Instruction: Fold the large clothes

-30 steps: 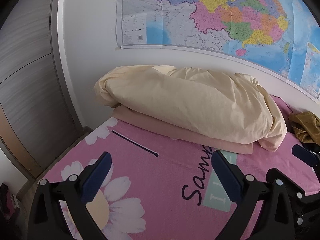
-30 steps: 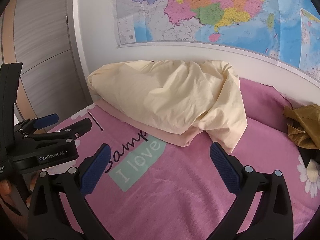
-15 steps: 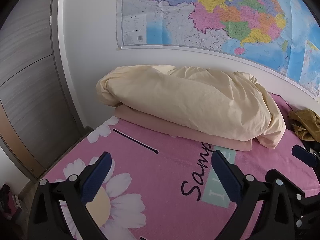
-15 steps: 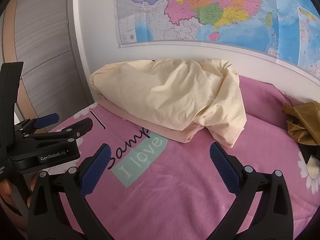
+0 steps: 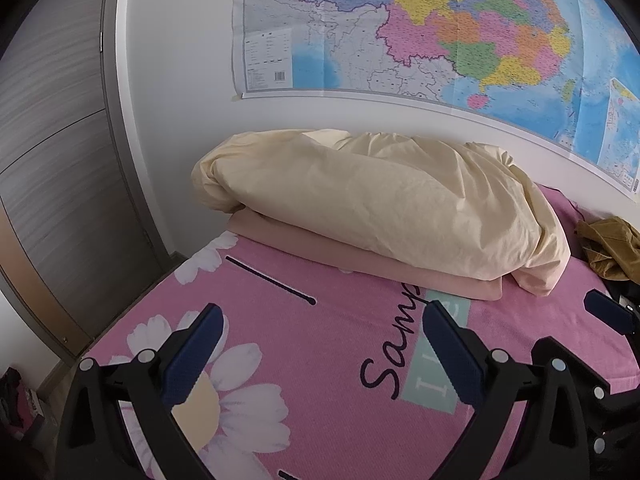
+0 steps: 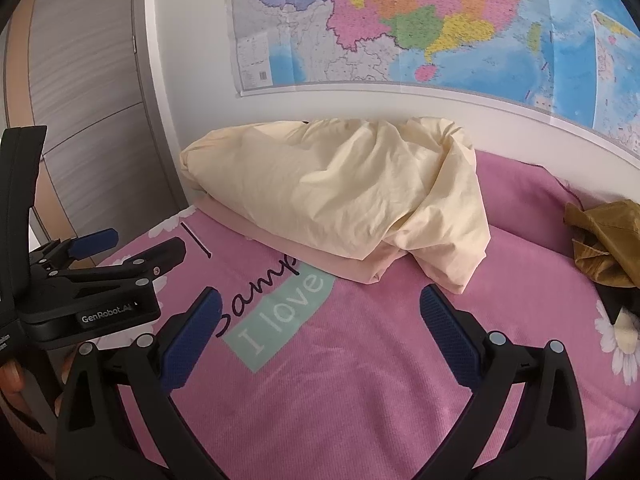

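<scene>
A crumpled olive-brown garment lies at the far right of the pink bed sheet; it also shows in the right wrist view. My left gripper is open and empty above the sheet's flower print. My right gripper is open and empty above the "I love" print. The left gripper's body shows at the left of the right wrist view; the right gripper's fingertip shows at the right of the left wrist view. The garment is far from both grippers.
A cream duvet lies on a folded pink blanket at the head of the bed, by the white wall with a map. A grey wardrobe stands on the left.
Both views have shifted slightly; the bedding sits a little higher and farther in the frames. Both grippers stay open and empty.
</scene>
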Demonstrator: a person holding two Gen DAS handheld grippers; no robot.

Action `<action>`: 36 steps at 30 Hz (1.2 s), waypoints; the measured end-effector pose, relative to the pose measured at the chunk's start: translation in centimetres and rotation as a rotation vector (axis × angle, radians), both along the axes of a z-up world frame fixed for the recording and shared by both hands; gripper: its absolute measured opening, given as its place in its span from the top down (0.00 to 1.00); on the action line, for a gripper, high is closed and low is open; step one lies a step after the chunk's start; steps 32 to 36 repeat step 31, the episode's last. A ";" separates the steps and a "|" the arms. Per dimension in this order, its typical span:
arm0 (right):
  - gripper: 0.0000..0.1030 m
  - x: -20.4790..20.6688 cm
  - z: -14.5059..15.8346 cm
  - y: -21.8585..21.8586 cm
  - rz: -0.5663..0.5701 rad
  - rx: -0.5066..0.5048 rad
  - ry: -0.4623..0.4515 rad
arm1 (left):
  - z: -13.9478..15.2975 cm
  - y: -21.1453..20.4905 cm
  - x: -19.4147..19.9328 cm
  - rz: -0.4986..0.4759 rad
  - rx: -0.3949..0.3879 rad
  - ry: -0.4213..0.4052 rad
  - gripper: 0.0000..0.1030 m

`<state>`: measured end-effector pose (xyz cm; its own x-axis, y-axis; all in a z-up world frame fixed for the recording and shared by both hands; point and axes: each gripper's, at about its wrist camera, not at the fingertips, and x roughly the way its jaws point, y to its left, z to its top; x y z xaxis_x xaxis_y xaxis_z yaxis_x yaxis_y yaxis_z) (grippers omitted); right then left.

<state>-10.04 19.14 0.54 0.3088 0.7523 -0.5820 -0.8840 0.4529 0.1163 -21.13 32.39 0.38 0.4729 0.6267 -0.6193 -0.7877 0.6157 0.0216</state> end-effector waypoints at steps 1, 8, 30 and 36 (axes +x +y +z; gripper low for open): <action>0.05 0.0 0.0 0.0 0.001 -0.001 -0.001 | 0.0 0.0 0.0 0.000 -0.001 0.000 0.06; 0.05 0.0 0.0 0.0 0.002 0.002 0.000 | 0.0 0.1 0.1 -0.005 0.000 0.003 0.06; 0.05 0.1 -0.1 -0.7 -0.009 0.007 0.012 | -0.7 -0.4 0.4 -0.012 -0.013 -0.004 0.06; 0.05 0.2 0.0 -0.7 -0.010 0.006 0.012 | -0.6 -0.6 0.5 -0.023 -0.010 -0.003 0.06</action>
